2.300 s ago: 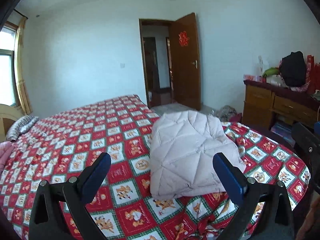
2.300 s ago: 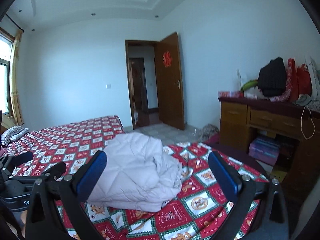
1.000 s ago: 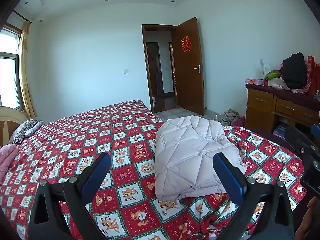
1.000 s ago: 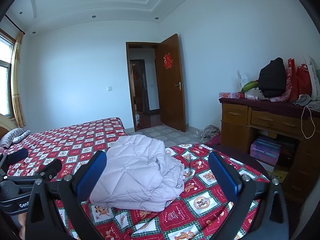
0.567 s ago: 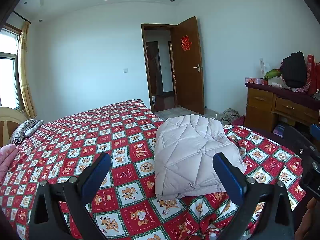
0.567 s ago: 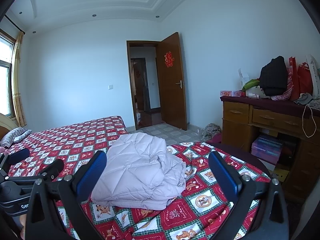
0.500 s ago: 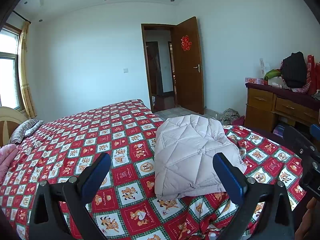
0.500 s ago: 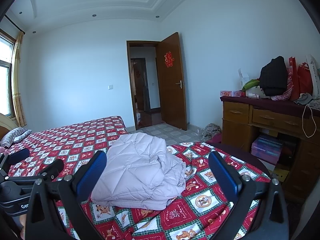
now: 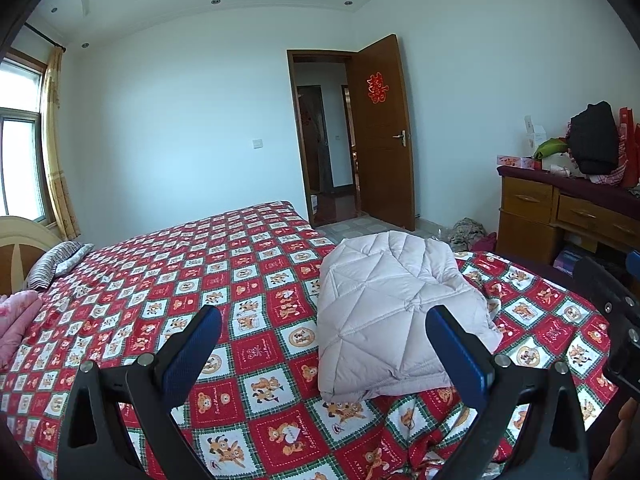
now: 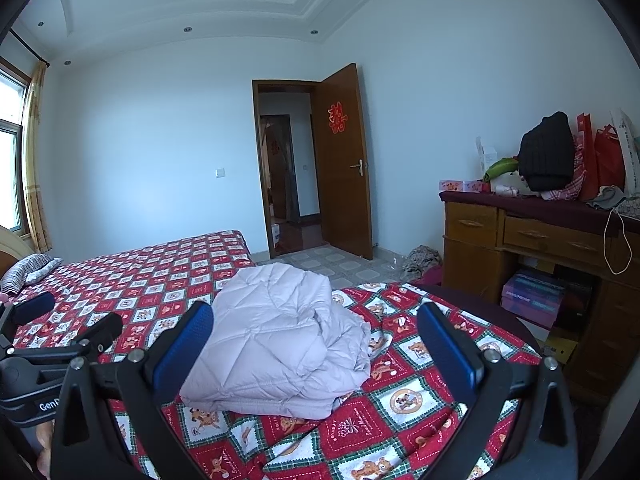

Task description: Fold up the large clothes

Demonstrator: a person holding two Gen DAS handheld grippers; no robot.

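Observation:
A pale lilac quilted down jacket lies folded into a thick bundle on the red checked bedspread, near the foot corner of the bed. It also shows in the right wrist view. My left gripper is open and empty, held back above the near bed edge, apart from the jacket. My right gripper is open and empty too, held back from the jacket. The left gripper's body shows at the left of the right wrist view.
A wooden dresser piled with bags and clothes stands at the right. An open wooden door is at the back. A striped pillow and pink fabric lie at the bed's far left. A cloth heap lies on the floor.
Both grippers have drawn back and tilted up a little over the last seconds, so the jacket sits lower and farther in view. The jacket has not moved. Both stay open.

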